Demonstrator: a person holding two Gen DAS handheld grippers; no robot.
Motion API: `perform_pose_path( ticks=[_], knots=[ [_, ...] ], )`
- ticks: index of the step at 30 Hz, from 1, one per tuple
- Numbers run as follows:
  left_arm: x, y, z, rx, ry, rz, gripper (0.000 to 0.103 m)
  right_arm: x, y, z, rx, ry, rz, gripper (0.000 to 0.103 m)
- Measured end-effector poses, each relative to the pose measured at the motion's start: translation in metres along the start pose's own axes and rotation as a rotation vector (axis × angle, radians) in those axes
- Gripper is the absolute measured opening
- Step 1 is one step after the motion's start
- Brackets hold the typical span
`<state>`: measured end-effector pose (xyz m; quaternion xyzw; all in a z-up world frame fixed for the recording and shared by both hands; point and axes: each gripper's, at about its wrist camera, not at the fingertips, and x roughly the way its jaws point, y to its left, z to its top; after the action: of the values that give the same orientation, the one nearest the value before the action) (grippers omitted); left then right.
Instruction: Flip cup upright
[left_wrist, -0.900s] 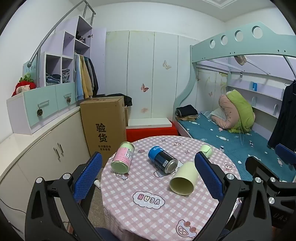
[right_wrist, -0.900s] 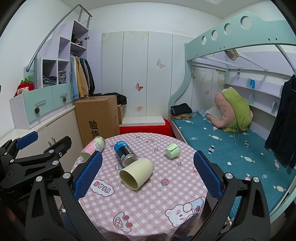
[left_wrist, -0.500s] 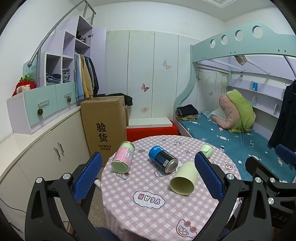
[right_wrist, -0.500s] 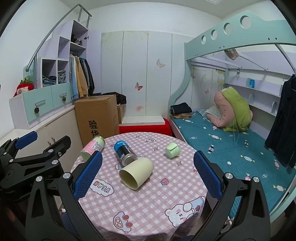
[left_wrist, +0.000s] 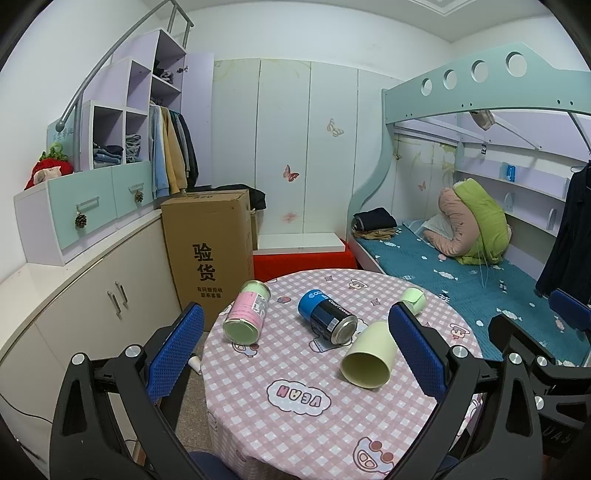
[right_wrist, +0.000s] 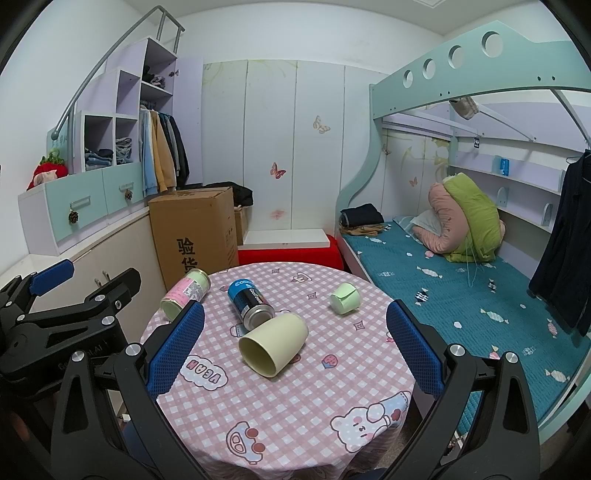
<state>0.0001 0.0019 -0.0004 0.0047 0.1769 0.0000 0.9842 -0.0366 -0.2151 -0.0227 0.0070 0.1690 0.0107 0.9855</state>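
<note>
A pale yellow cup (left_wrist: 367, 356) lies on its side on the round table, its open mouth toward me; it also shows in the right wrist view (right_wrist: 273, 345). My left gripper (left_wrist: 295, 354) is open and empty, held above the table's near edge, with the cup just inside its right finger. My right gripper (right_wrist: 293, 350) is open and empty, with the cup between its fingers but further away. The left gripper's body shows at the left of the right wrist view (right_wrist: 66, 317).
The table (right_wrist: 295, 417) has a pink checked cloth. A blue can (right_wrist: 249, 301), a pink-and-green canister (right_wrist: 184, 293) and a small green cup (right_wrist: 345, 298) lie on their sides behind the yellow cup. A cardboard box (left_wrist: 210, 251), cabinets and a bunk bed (right_wrist: 461, 280) surround the table.
</note>
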Motion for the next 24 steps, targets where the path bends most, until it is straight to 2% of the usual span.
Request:
perform_pose_path(
  ticks=[24],
  knots=[
    [0.0021,0.0004,-0.0020,-0.004,0.001,0.000,0.096,-0.0001,0.0002,-0.0002,-0.002,0.002,-0.001,0.098]
  ],
)
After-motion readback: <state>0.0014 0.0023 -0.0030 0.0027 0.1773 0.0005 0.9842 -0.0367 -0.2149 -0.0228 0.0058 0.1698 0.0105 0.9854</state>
